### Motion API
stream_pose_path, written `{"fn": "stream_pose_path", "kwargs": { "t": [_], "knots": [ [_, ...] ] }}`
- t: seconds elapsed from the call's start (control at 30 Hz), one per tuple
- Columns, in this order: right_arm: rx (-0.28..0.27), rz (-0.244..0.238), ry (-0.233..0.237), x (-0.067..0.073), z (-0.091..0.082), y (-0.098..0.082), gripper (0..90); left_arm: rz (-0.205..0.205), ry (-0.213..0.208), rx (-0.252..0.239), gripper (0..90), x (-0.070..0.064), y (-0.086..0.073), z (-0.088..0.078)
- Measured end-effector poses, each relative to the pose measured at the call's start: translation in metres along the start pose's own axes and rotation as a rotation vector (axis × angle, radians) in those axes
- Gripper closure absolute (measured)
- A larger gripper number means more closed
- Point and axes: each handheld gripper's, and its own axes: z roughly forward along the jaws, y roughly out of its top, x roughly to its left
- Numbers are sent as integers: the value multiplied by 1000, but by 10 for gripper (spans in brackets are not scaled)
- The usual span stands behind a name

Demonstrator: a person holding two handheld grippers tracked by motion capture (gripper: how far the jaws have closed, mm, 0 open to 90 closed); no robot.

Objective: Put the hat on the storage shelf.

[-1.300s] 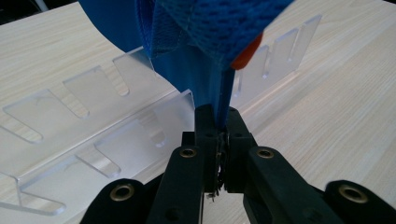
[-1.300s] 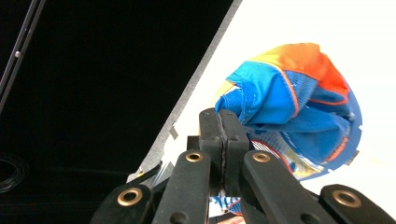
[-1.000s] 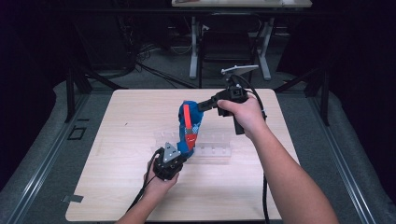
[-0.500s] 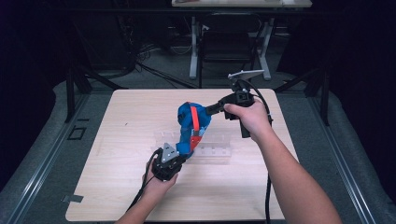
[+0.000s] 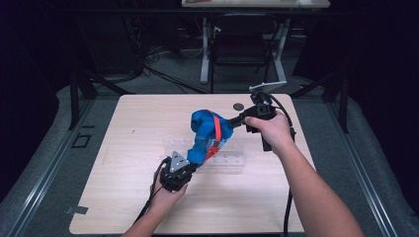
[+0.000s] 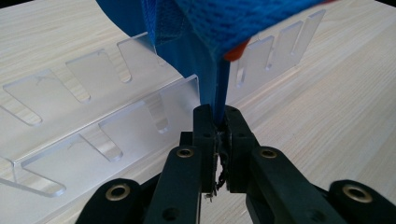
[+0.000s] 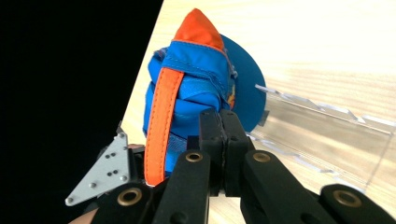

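Left tool, lower centre of the high view: jaws closed on the lower edge of a blue fabric item with orange strap. Blue fabric item: held up at frame centre over a clear slotted acrylic rack lying on the tabletop. Right tool, right of centre: jaws pressed together on the fabric's upper end.

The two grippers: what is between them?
In the high view, a blue and orange fabric item stretches between the left gripper and the right gripper, above a clear slotted rack.
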Motion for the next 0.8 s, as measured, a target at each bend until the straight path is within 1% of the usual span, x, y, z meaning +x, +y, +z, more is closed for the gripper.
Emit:
{"fn": "stream_pose_path", "kwargs": {
  "t": [0.17, 0.23, 0.27, 0.4, 0.6, 0.67, 0.7, 0.73, 0.8],
  "knots": [
    [-4, 17, -7, -7, 0, -2, 900, -5, 2, -6, 824, 0, -1, -1],
    [-9, 25, -10, -9, -1, -3, 899, -13, 2, -10, 812, 0, -1, -3],
    [-6, 21, -10, -10, -1, -3, 895, -14, -1, -13, 805, 1, -1, -4],
    [-15, 18, -35, -11, -2, -4, 868, -20, -6, -24, 764, 2, 0, -9],
    [-27, 26, -54, -14, -7, -6, 812, -50, -22, -50, 669, 5, 0, -18],
    [-26, 19, -72, -15, -8, -6, 799, -54, -25, -53, 644, 6, -1, -21],
    [-34, 20, -79, -14, -8, -7, 789, -56, -31, -52, 630, 7, -1, -23],
    [-37, 15, -85, -14, -9, -8, 778, -63, -33, -58, 615, 7, -2, -24],
    [-39, -1, -107, -14, -10, -9, 754, -64, -38, -53, 591, 9, -4, -27]
  ]
}}
